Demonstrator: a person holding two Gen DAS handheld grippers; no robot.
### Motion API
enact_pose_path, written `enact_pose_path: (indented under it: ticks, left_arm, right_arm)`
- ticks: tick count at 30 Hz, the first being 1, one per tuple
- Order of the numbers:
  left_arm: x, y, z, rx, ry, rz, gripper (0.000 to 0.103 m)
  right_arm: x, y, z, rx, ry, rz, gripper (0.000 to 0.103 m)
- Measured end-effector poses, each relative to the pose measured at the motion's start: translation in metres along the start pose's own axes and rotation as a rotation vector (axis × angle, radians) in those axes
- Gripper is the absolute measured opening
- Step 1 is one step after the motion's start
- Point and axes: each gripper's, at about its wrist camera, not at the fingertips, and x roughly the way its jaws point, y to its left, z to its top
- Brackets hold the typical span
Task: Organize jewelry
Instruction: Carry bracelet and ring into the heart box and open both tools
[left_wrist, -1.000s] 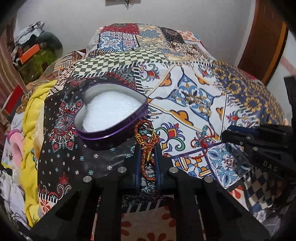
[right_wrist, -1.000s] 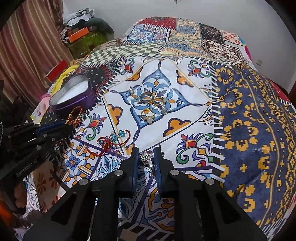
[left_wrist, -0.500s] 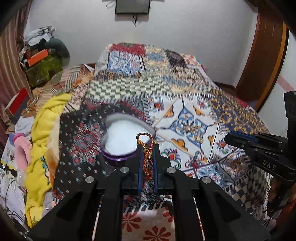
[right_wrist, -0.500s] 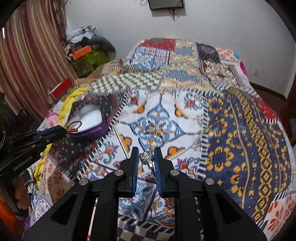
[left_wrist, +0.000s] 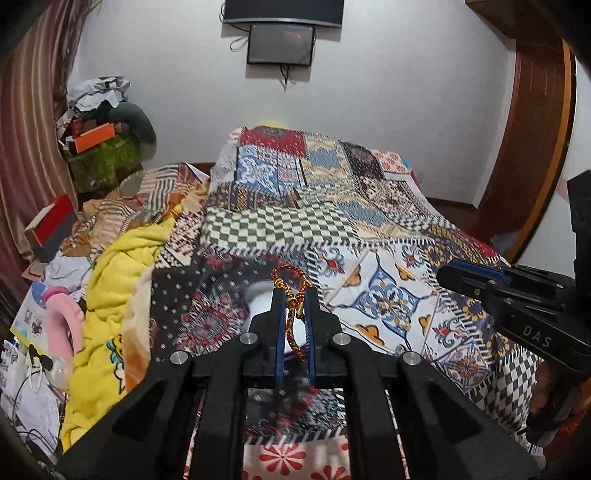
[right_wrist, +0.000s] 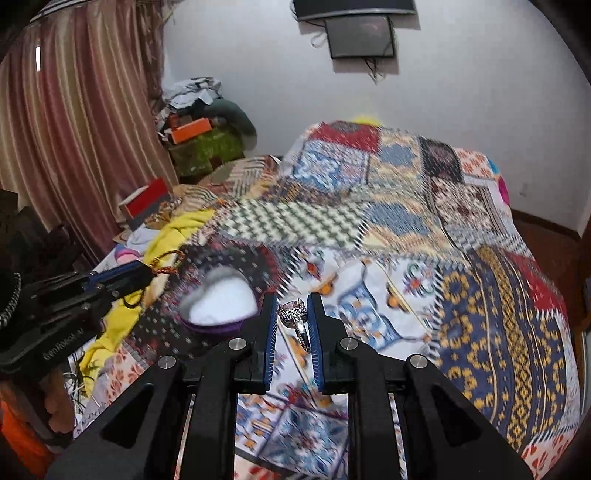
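Observation:
My left gripper (left_wrist: 294, 293) is shut on a red and gold braided cord bracelet (left_wrist: 291, 291), held well above the bed. The same bracelet (right_wrist: 166, 263) shows at the left gripper's tip in the right wrist view. My right gripper (right_wrist: 292, 300) is shut on a silver ring with a pale stone (right_wrist: 294, 314). A purple heart-shaped tin with a white lining (right_wrist: 221, 300) lies open on the patchwork bedspread (right_wrist: 406, 221), below and left of the right gripper. In the left wrist view the tin (left_wrist: 258, 295) is mostly hidden behind the fingers.
The right gripper's body (left_wrist: 517, 306) reaches in from the right edge of the left wrist view. A yellow blanket (left_wrist: 118, 280) and pink items lie along the bed's left side. Boxes and clothes are stacked by the curtain (right_wrist: 74, 129). A wooden door frame (left_wrist: 535, 147) stands at right.
Both grippers have lifted away from the bedspread, each carrying its piece, and both views now tilt up toward the far wall. The heart tin looks smaller and farther below.

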Motion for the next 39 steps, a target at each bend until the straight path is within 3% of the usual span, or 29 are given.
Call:
enact_pose_path:
  ticks: [9,25,39]
  left_arm:
    - [0.007,0.021,0.008,-0.032,-0.02,0.029,0.008]
    - [0.051,0.042,0.006,-0.084,0.06,-0.006,0.008]
    - [0.076,0.037,0.005,-0.091,0.128,-0.053,0.009]
  right_arm:
    - [0.02,0.033,0.019,-0.067,-0.02,0.064,0.015]
    - [0.1,0.05,0.009,-0.132,0.177,0.165,0.015]
    - [0.115,0.045,0.006,-0.155,0.233,0.183,0.015]
